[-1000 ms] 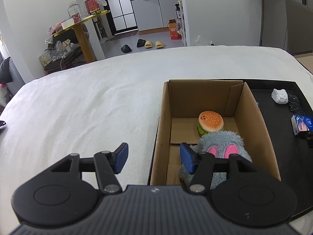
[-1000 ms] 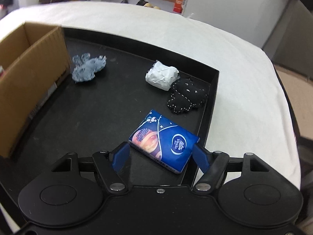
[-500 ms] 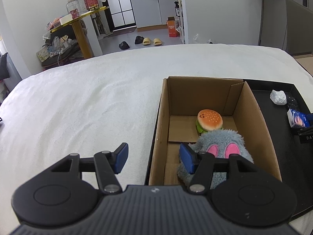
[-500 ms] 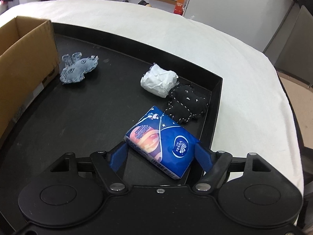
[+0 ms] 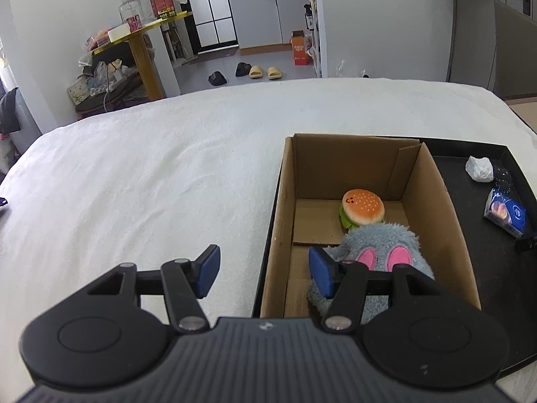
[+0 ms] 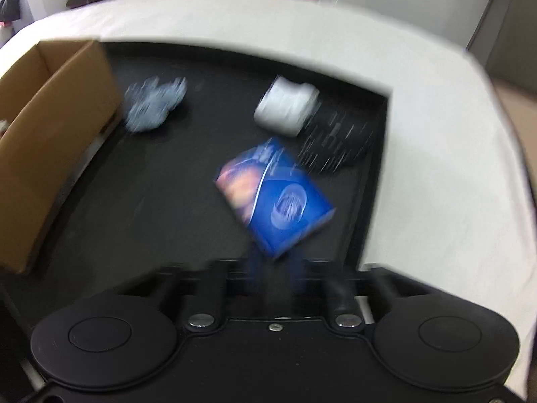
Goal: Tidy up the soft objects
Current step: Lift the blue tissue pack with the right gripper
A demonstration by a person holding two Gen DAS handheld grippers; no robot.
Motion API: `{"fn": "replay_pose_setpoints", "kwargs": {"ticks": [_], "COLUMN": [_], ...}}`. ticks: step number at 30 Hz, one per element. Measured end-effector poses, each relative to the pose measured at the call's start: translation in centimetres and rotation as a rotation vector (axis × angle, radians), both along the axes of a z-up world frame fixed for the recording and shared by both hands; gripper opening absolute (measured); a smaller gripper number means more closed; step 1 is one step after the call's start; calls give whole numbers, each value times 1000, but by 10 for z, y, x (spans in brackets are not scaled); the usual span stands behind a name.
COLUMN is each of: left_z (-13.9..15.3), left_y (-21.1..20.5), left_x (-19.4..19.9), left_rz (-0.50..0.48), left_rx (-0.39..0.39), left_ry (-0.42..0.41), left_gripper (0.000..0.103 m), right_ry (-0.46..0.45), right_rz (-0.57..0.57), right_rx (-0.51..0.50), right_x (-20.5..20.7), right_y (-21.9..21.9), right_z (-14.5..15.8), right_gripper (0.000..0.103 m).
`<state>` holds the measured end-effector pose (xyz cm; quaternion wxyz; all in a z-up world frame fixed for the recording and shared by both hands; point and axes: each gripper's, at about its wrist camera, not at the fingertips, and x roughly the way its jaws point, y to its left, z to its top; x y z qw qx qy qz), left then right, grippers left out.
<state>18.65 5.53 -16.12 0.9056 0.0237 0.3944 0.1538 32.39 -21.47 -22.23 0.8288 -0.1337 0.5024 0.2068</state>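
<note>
A cardboard box holds a burger plush and a grey plush with pink ears. My left gripper hangs open over the box's left wall, pads touching nothing. On the black tray lie a blue tissue pack, a white crumpled wad, a black star-dotted pouch and a grey-blue fabric piece. My right gripper is blurred; its jaws are closing on the pack's near corner, and the pack stands tilted. The pack also shows in the left wrist view.
The box and the tray rest on a white cloth-covered surface. The tray's raised rim runs close to the right of the pack. Beyond the surface are a yellow table with clutter and slippers on the floor.
The right gripper's fingers have come together from either side of the tissue pack onto its near corner, and the pack has tipped up. The right view has turned blurry. The left gripper has kept still.
</note>
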Motion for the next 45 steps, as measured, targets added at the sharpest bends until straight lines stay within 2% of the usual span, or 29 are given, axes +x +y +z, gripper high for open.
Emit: {"fn": "replay_pose_setpoints", "kwargs": {"ticks": [6,8,9,10,19,21,24,28,32,34,36,38,45], "left_z": [3,3,3,3,-1,-3,-6,-9,-11,-10,-10,-10,-9], "left_y": [2,2,2,2,1,0,-1,-1,0,0,0,0,4], "left_x": [-4,-5,-5,-4,1,4,8,12,14,14,13,12,10], "left_rz": [3,6,6,5,-4,-3,-4,4,10,14,15,16,36], "left_rx": [-4,-9,-11,-11,-4,-2,3,6,3,1,5,6,-10], "left_ry": [-16,-20,-20,-18,-2,4,19,41,52,51,50,48,46], "left_gripper": [57,57,57,57,57,57,57,57,57,57,57,57,57], "right_ry": [-19,-41,-65,-92,-141,-158,-152,-160,-109,-104,-84,-65,-96], "right_rz": [4,-16,-26,-30,7,3,17,-6,-49,-37,-47,-53,-84], "right_rx": [33,64,68,68,-10,-36,-42,-18,70,58,66,69,-1], "right_x": [-10,-9,-9,-8,7,10,14,21,29,27,26,23,4], "right_y": [-1,-5,-7,-8,4,7,13,10,2,3,2,2,6], "right_z": [10,16,19,22,4,-1,-10,-12,-13,-11,-7,-4,12], "right_gripper": [16,34,50,58,60,66,68,76,69,62,60,60,59]}}
